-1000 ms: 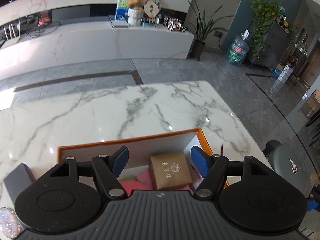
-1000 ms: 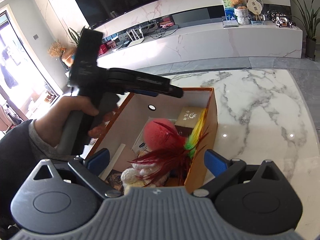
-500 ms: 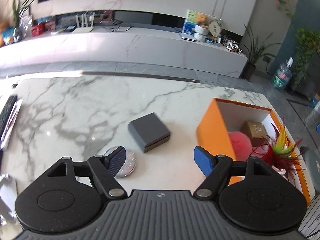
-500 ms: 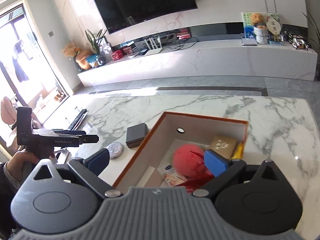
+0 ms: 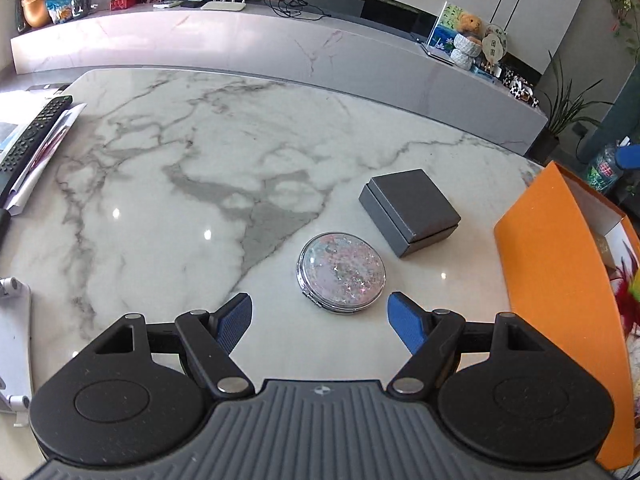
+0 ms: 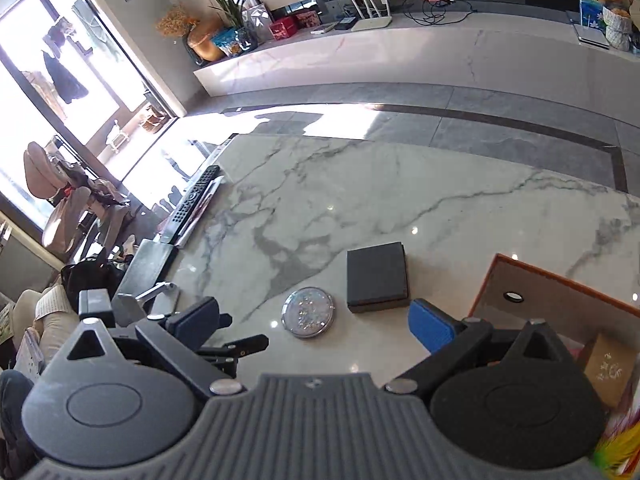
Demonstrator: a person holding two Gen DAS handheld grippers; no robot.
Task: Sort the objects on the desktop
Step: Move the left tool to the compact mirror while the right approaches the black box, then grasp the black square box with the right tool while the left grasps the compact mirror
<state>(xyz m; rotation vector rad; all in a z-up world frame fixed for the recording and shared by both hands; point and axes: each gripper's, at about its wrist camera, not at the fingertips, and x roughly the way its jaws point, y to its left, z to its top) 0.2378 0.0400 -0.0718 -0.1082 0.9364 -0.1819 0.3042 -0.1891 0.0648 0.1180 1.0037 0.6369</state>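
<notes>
A round glittery compact mirror [image 5: 341, 273] lies on the marble table [image 5: 168, 184], just ahead of my open, empty left gripper [image 5: 320, 322]. A dark grey box [image 5: 410, 211] sits behind it to the right. The orange storage box [image 5: 560, 280] stands at the right with items inside. In the right wrist view the mirror [image 6: 308, 312] and grey box [image 6: 377, 276] lie ahead of my open, empty right gripper [image 6: 316, 322], which hovers beside the orange box [image 6: 560, 300]. A brown carton [image 6: 610, 372] lies inside it.
A black remote [image 5: 28, 140] on papers lies at the table's left edge. A white stand [image 5: 12, 344] is at the near left. The left gripper's body [image 6: 192, 332] shows at the left of the right wrist view. A long marble TV bench [image 5: 280, 52] runs behind.
My left gripper has swung left, away from the orange box, and come down close to the mirror. My right gripper has turned left off the box interior toward the mirror and grey box.
</notes>
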